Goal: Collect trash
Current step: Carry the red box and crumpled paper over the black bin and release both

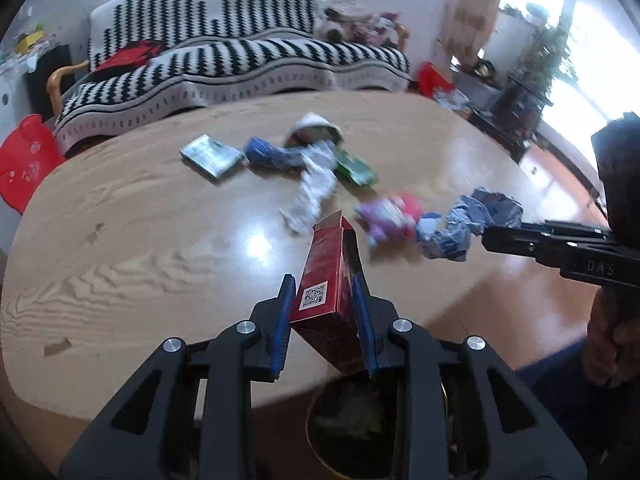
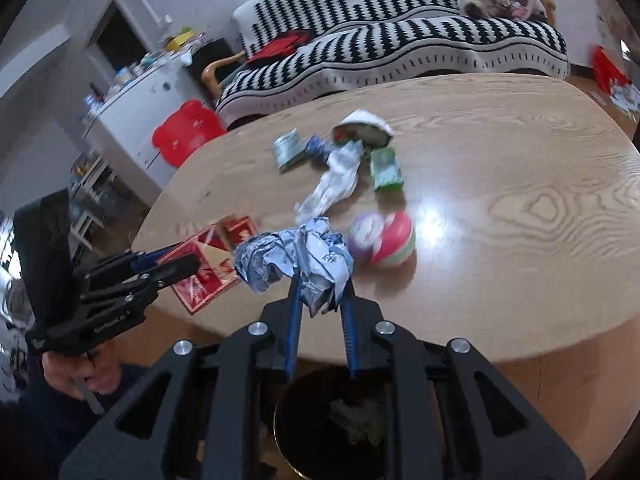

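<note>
Left gripper [image 1: 324, 304] clamped a red carton [image 1: 326, 276] — long axis pointing away, open end up. Right gripper [image 2: 320, 300] pinched crumpled foil wrapper [image 2: 292, 260] — shapeless, glossy.

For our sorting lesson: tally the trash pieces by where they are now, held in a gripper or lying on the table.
Held in a gripper: 2, the red box and the crumpled wrapper.
Lying on the table: 6.
Total: 8.
</note>
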`<state>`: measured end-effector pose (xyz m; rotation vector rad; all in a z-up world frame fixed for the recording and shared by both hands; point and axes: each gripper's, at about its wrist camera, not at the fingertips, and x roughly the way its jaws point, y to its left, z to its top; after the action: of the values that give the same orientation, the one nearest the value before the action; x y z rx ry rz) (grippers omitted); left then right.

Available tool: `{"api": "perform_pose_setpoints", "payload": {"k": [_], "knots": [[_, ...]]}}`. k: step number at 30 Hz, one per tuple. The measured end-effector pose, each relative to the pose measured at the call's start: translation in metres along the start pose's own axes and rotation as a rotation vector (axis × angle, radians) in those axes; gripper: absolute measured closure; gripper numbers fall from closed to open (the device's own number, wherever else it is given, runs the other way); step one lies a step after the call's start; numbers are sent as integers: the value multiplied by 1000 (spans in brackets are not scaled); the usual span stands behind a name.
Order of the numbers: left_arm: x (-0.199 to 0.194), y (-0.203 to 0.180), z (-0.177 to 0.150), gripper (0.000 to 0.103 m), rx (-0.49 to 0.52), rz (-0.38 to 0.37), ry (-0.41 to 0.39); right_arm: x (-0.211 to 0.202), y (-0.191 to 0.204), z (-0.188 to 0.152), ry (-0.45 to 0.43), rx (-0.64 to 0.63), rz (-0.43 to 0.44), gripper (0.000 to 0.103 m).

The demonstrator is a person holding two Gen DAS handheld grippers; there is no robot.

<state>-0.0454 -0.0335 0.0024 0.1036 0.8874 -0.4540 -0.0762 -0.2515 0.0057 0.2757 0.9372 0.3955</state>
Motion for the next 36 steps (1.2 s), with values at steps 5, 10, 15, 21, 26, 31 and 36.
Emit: {"api": "perform_pose_setpoints", "payload": {"k": [5, 10, 15, 21, 26, 31, 36], "knots": [[2, -17, -30, 75, 43, -6, 48, -2, 6, -36, 42, -5, -5, 84], [6, -27, -71, 76, 41, -54, 135, 1, 5, -85, 110, -3, -12, 84], [11, -42, -96, 81, 74, -82, 189, 14, 2, -115, 210, 13, -14, 84], [28, -55, -121, 81, 107, -118, 294, 23, 1, -135, 273, 24, -20, 84], [33, -57, -125, 81, 114, -113, 314, 24, 1, -134, 273, 25, -15, 84], [38, -55, -126, 81, 106, -109, 335, 26, -1, -136, 287, 28, -18, 84], [40, -57, -127, 81, 111, -109, 342, 26, 0, -133, 286, 27, -23, 84]]}}
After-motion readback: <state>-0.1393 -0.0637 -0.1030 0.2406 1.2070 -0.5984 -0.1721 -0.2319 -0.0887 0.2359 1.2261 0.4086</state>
